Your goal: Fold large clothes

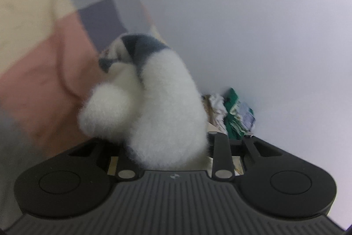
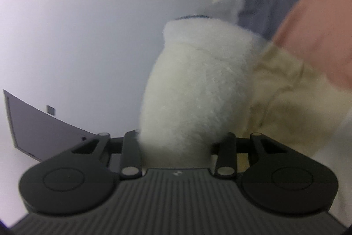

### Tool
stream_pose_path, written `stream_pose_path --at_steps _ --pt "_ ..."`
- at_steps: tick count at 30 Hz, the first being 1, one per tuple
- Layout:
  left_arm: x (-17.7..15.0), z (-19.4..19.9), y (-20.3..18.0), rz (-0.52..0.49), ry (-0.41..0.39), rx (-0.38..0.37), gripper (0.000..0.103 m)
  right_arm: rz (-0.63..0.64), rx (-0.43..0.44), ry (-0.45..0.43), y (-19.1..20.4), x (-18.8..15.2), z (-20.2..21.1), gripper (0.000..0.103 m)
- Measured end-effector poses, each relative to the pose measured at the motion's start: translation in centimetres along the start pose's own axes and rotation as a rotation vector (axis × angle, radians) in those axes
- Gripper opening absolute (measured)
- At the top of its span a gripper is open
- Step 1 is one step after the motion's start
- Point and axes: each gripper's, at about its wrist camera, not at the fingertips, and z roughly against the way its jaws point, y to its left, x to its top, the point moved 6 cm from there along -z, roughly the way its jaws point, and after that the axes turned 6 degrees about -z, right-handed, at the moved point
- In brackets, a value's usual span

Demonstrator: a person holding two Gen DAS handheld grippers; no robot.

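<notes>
A thick white fleece garment [image 1: 167,102] with a grey-blue patch near its top bulges up between the jaws of my left gripper [image 1: 169,144], which is shut on it. The fluffy cloth hides the fingertips. In the right wrist view another bunch of the same white fleece garment [image 2: 198,85], with a thin blue edge at its top, fills the jaws of my right gripper [image 2: 178,142], also shut on it. Both bunches are lifted off the surface below. The rest of the garment is out of view.
A patchwork cover [image 1: 44,58] in beige, pink and grey squares lies below, also seen as the patchwork cover [image 2: 319,36] on the right. A pile of green and white clothes [image 1: 233,113] sits against the white wall [image 1: 264,14]. A dark panel [image 2: 44,129] stands low left.
</notes>
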Motion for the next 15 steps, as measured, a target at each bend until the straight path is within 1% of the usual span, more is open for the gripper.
stream_pose_path --at_steps 3,4,9,11,13,15 --pt "-0.2 -2.6 -3.2 -0.033 0.025 -0.032 0.035 0.023 0.022 -0.021 1.3 2.7 1.8 0.041" --pt "-0.3 -3.8 -4.4 -0.048 0.037 -0.040 0.035 0.025 0.026 -0.032 1.2 4.5 1.1 0.041" --pt "-1.3 -10.9 -10.9 -0.155 0.114 -0.062 0.035 0.017 0.029 -0.113 1.4 11.2 3.4 0.041" --pt "-2.1 -14.1 -13.2 -0.185 0.141 -0.068 0.035 0.011 0.024 -0.154 0.9 14.1 4.1 0.041" --pt "-3.0 -17.4 -15.2 -0.203 0.167 -0.075 0.035 -0.012 0.018 -0.180 -0.3 16.3 4.0 0.041" --pt "-4.0 -20.7 -16.5 -0.221 0.191 -0.080 0.035 -0.042 0.009 -0.215 -1.7 19.0 4.2 0.042"
